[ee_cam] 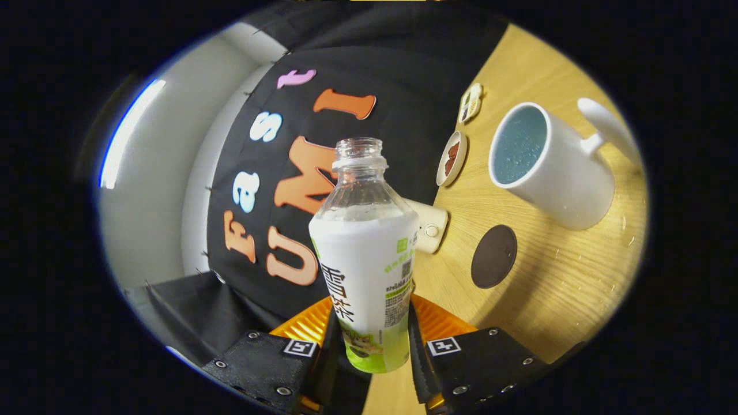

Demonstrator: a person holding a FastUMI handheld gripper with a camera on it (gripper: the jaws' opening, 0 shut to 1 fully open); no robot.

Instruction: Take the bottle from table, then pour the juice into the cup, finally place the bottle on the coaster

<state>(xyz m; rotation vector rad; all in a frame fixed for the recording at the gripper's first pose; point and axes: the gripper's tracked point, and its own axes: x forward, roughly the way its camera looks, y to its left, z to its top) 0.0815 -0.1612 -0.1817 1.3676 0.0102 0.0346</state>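
My gripper (372, 340) is shut on the bottle (369, 253), both fingers pressing its lower sides. The bottle is clear plastic with a white and green label, its cap off and its neck open. The whole view is rolled, so the wooden table (553, 288) stands on edge beside the bottle. A white cup (553, 167) with a handle and a blue inside sits on the table beyond the fingers, apart from the bottle's mouth. A dark round coaster (493, 256) lies on the wood between the cup and my fingers.
A small round dish (451, 158) with brown pieces and a small patterned piece (470, 102) lie along the table's far edge. A white device (429, 230) sits just behind the bottle. A black cloth wall closes the back.
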